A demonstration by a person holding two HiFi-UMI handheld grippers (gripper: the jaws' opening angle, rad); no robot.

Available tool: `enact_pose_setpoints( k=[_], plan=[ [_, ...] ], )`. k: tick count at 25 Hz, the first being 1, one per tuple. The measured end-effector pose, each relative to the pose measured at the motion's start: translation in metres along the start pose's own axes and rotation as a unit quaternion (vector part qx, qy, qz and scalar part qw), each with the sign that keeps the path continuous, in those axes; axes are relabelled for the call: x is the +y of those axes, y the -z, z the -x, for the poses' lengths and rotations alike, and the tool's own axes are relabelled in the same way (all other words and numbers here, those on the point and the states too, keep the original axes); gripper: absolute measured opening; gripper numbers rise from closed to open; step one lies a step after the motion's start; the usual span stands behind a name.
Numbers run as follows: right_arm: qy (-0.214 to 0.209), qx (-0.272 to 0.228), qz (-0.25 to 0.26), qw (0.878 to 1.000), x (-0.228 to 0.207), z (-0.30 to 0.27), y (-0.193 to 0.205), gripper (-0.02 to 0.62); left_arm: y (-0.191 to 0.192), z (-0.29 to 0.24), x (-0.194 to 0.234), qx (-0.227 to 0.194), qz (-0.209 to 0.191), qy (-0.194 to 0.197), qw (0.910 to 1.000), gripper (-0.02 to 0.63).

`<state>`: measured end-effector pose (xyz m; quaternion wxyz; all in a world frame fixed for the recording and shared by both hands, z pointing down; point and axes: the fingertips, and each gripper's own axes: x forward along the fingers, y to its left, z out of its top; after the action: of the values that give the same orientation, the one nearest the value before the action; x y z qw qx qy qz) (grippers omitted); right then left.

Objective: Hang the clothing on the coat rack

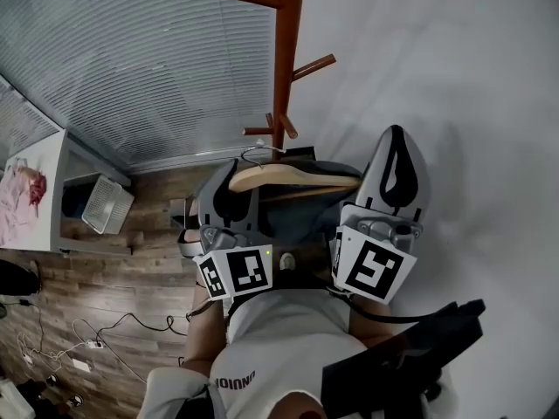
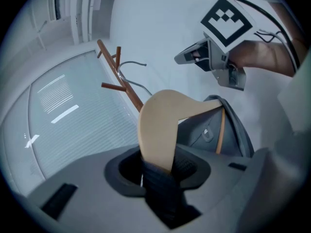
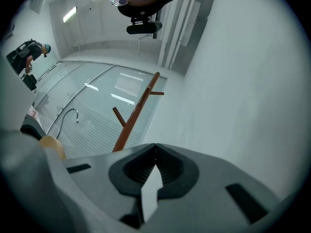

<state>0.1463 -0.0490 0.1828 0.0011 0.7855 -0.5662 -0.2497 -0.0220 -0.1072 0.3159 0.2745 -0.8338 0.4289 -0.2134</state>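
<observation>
A wooden hanger with a metal hook carries a grey garment just in front of the brown wooden coat rack. My left gripper is shut on the hanger's left end; in the left gripper view the wooden hanger and a fold of dark cloth sit between the jaws of the left gripper. My right gripper hovers by the hanger's right end, apart from it. In the right gripper view the right gripper has its tips together, empty. The rack rises ahead.
A white wall stands right of the rack, a ribbed glass partition to its left. At far left, a table holds pink cloth, with a white basket beside it. Cables lie on the wood floor.
</observation>
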Motion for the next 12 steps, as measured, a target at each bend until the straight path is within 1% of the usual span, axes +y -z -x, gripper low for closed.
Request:
enact_pose_setpoints(
  k=[5,8,12],
  plan=[
    [-0.025,0.007,-0.007,1.0,-0.008,-0.015,0.018,0.02,0.009,-0.017,-0.011,0.033,0.011,-0.015,0.9993,0.138],
    [-0.031,0.015,-0.021,0.999,-0.01,-0.026,0.027,0.02,0.014,-0.028,-0.017,0.047,0.013,-0.009,0.9988,0.138],
    [-0.025,0.02,-0.028,0.999,-0.011,-0.034,0.036,0.02,0.025,-0.042,-0.027,0.056,0.007,0.008,0.9984,0.135]
  ],
)
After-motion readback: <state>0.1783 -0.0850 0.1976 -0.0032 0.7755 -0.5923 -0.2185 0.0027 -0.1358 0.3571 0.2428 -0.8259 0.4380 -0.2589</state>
